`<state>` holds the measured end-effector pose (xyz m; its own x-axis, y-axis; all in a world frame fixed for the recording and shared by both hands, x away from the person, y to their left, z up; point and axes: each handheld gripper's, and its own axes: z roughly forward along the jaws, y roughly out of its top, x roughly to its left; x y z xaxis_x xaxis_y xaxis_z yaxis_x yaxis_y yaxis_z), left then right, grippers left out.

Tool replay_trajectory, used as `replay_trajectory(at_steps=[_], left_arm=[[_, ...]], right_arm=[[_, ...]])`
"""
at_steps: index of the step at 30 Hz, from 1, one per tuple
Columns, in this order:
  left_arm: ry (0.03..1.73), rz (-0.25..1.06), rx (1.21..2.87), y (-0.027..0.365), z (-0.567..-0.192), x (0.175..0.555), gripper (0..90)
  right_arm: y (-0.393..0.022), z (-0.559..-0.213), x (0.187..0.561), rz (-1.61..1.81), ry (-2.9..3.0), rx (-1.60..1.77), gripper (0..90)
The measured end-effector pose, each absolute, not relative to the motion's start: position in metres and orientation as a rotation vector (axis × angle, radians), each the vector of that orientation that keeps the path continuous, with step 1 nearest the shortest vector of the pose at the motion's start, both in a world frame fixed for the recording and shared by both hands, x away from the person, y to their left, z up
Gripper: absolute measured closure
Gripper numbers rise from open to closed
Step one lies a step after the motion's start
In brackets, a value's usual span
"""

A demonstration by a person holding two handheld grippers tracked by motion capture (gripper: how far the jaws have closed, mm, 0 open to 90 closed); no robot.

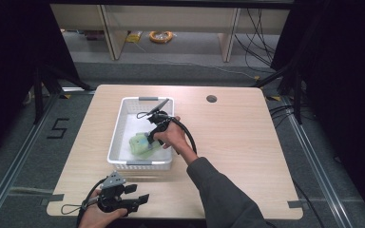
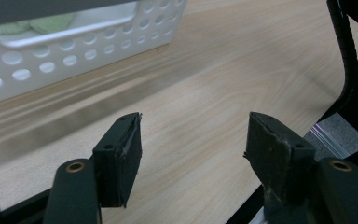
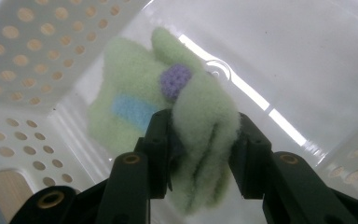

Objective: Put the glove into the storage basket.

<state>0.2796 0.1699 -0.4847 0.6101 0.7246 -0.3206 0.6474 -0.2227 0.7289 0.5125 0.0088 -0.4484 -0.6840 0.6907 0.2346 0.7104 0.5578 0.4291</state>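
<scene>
A light green fleece item with a blue patch and a purple knitted dot lies in the white perforated basket. My right gripper reaches down into the basket, and both pads press a bunched fold of the fleece. From above, that gripper sits over the green fleece item in the basket's near half. My left gripper rests low by the table's front edge, apart from the basket. In its own view the left gripper stands open over bare wood, with nothing between the jaws.
The basket wall stands just ahead of the left gripper. A round cable hole is at the table's back right. The right gripper's black cable arcs beside the basket. Shelving legs and cables stand beyond the table.
</scene>
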Motion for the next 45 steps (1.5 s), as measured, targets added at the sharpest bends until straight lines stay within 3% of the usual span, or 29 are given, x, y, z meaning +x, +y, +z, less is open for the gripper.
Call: replay_trajectory(at_steps=[28, 45], left_arm=[[1.083, 0.116, 1.924, 0.168, -0.485, 0.279, 34.5], [1.095, 0.159, 1.936, 0.168, -0.491, 0.280, 26.6]], right_arm=[[0.005, -0.438, 0.517, -0.770, -2.837, -1.276, 53.7], [-0.021, -0.407, 0.502, -0.958, -2.805, -1.212, 41.7]])
